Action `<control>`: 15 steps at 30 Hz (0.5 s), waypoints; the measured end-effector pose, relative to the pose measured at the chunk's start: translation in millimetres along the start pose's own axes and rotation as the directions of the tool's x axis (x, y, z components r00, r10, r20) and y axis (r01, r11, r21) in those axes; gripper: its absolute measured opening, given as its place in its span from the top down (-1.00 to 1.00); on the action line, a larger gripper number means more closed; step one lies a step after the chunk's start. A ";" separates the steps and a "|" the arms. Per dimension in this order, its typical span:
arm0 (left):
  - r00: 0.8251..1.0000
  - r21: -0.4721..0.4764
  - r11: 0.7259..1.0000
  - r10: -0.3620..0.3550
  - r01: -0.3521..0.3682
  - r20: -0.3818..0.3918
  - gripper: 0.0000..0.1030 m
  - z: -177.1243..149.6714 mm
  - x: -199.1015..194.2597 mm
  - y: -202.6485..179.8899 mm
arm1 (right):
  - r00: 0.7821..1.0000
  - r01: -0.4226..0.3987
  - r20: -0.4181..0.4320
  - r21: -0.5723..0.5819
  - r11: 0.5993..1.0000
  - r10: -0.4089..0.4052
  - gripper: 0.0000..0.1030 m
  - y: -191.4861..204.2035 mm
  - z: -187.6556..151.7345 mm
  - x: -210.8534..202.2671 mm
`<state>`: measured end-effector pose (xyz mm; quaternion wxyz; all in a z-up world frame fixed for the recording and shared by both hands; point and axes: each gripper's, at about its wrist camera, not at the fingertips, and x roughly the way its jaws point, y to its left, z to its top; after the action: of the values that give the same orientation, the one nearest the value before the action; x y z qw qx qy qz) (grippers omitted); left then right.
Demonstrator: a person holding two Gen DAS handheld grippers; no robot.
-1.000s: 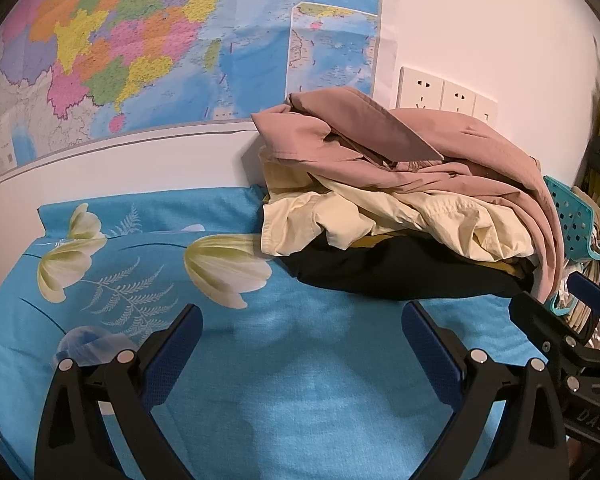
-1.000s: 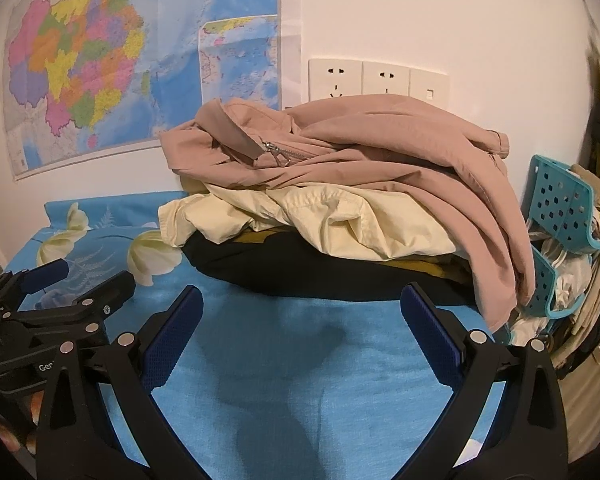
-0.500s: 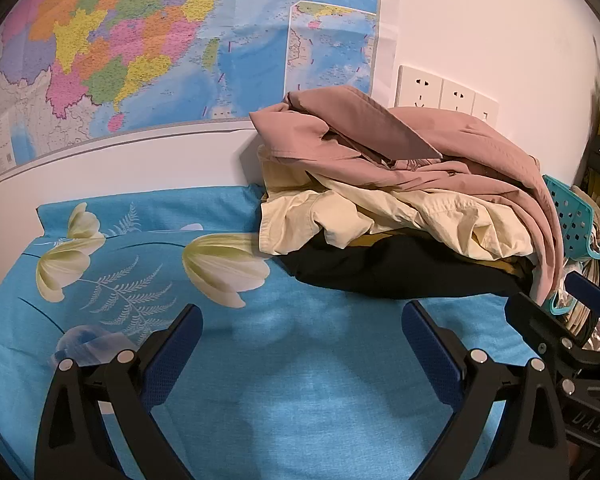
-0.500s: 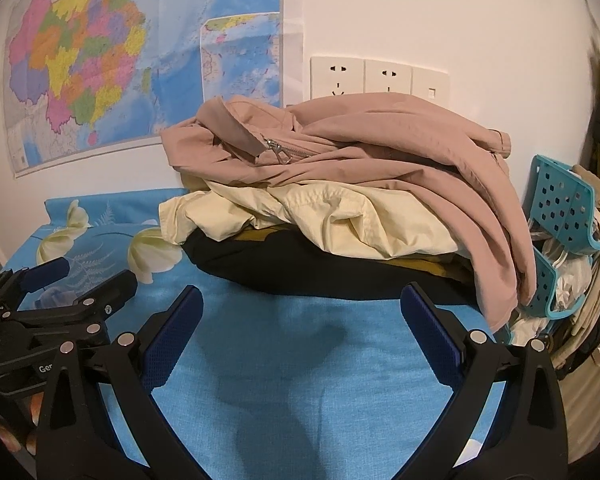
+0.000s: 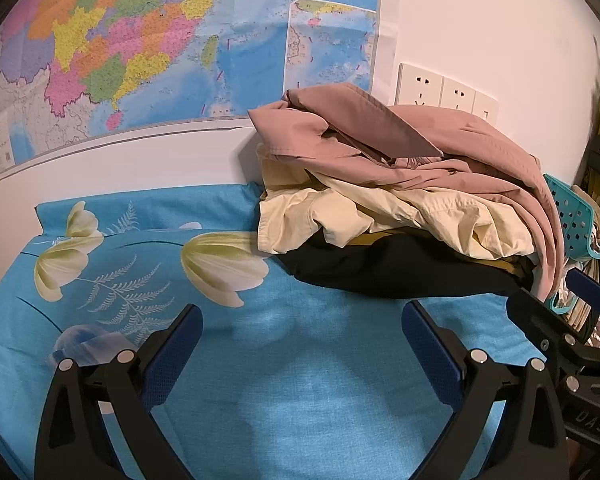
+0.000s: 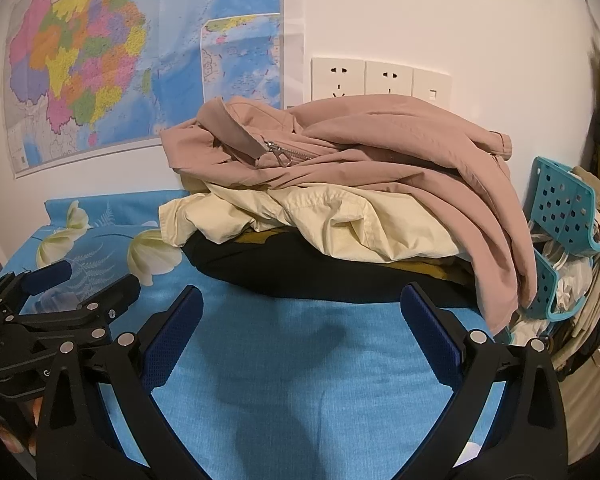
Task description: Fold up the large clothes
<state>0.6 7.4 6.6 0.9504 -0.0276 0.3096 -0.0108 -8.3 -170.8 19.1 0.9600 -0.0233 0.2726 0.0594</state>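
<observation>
Heap of clothes (image 6: pixel 340 208) at far edge of blue floral sheet (image 6: pixel 300 360), against wall w/ map (image 5: pixel 140 52) and sockets (image 6: pixel 380 78). Top to bottom: pink zip jacket (image 6: pixel 380 148), cream shirt (image 6: pixel 340 224), black garment (image 6: pixel 300 272). Left gripper (image 5: pixel 300 340): jaws wide apart, empty, heap ahead and to the right, not touching. Right gripper (image 6: pixel 300 320): jaws apart, empty, heap straight ahead beyond the tips (bare sheet between). Teal basket (image 6: pixel 564 208) just right of heap.
</observation>
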 end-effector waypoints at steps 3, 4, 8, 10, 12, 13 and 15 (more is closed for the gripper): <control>1.000 -0.001 1.000 -0.002 0.002 -0.001 -0.87 0.5 1.0 0.0 | 1.000 0.001 0.000 0.000 1.000 -0.001 -0.90 -0.1 0.0 0.3; 1.000 0.001 1.000 -0.001 0.001 -0.002 -0.87 0.8 1.1 0.1 | 1.000 0.000 0.000 0.000 1.000 0.000 -0.90 -0.2 0.1 0.4; 1.000 -0.001 1.000 0.000 0.000 -0.004 -0.87 1.1 2.0 0.4 | 1.000 0.000 0.000 0.000 1.000 0.000 -0.90 -0.1 0.6 1.0; 1.000 -0.002 1.000 0.000 0.000 -0.004 -0.87 1.8 2.8 0.8 | 1.000 0.001 0.001 -0.001 1.000 -0.001 -0.90 0.0 0.4 1.2; 1.000 -0.003 1.000 -0.001 0.001 -0.008 -0.87 2.0 3.6 1.4 | 1.000 0.002 0.000 -0.002 1.000 -0.002 -0.89 -0.1 1.0 1.5; 1.000 -0.003 1.000 -0.001 0.001 -0.008 -0.87 2.6 4.0 1.2 | 1.000 0.001 -0.001 -0.002 1.000 -0.001 -0.89 0.0 1.4 2.2; 1.000 -0.003 1.000 -0.001 0.001 -0.010 -0.87 3.5 5.6 1.4 | 1.000 0.002 -0.002 -0.002 1.000 -0.002 -0.89 0.1 1.9 3.1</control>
<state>7.2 8.7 6.1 0.9488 -0.0294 0.3143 -0.0109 -4.8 -170.2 19.1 0.9598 -0.0247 0.2734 0.0588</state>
